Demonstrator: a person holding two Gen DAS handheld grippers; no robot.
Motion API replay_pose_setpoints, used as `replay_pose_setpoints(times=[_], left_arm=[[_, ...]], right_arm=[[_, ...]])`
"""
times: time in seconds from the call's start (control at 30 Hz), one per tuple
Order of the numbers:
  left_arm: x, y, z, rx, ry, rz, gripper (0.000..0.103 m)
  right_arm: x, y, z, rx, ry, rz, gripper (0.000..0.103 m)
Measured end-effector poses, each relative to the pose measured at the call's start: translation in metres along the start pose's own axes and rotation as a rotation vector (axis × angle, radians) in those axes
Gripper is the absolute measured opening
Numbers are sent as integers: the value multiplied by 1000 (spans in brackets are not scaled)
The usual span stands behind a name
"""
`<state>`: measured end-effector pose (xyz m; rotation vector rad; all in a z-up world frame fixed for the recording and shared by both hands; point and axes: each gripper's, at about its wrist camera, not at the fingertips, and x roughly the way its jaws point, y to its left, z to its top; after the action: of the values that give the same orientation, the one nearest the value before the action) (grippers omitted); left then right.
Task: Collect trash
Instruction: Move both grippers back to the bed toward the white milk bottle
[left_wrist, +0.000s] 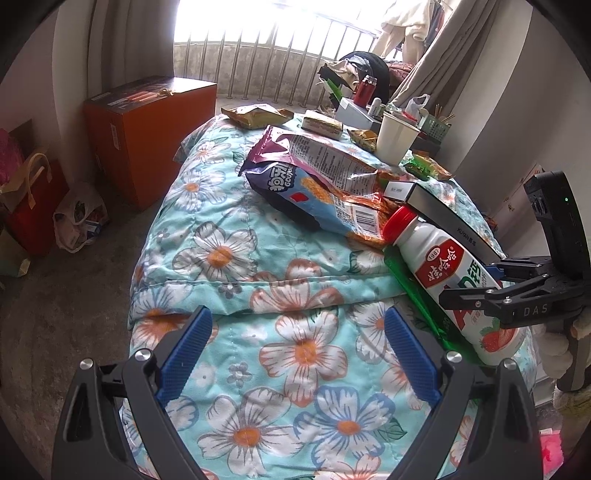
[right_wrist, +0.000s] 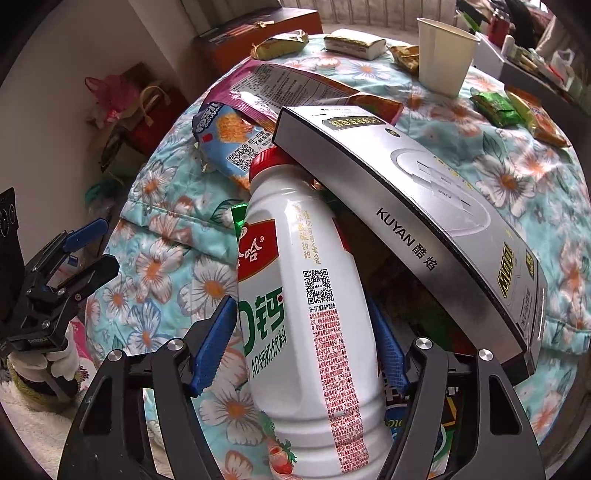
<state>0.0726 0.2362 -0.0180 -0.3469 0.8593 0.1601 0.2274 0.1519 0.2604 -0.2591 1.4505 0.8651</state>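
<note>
Nearest us, our right gripper (right_wrist: 301, 339) straddles the bottle (right_wrist: 306, 295) with its pads at the bottle's sides, though we cannot tell if they press yet; our left gripper (left_wrist: 297, 350) hangs open over the quilt (left_wrist: 221, 258). The bottle is white plastic with a red cap, lying on the quilt, its cap tucked under the grey box (right_wrist: 424, 206). Lifting could drag that box and the snack bag (right_wrist: 236, 147) beyond it, or let the smooth bottle slip.

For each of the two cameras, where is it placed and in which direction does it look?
Left wrist: sits on the left hand-held gripper, looks down along the floral quilt toward the window; own open fingers show.
Right wrist: sits on the right hand-held gripper, looks steeply down at the white bottle between its fingers.
Shared: bottle, silver box, paper cup, and each other's gripper.
</note>
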Motion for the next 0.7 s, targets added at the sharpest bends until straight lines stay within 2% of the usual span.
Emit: replay_pose_setpoints(times=[0.13,0.7], left_arm=[[-1,0,0,1,2,1,92],[-7,3,-2,-16,-5,0,92]], right_arm=[[0,-1,0,-1,-2,-10,61],[-16,-1,-9,15,-33,16,59]])
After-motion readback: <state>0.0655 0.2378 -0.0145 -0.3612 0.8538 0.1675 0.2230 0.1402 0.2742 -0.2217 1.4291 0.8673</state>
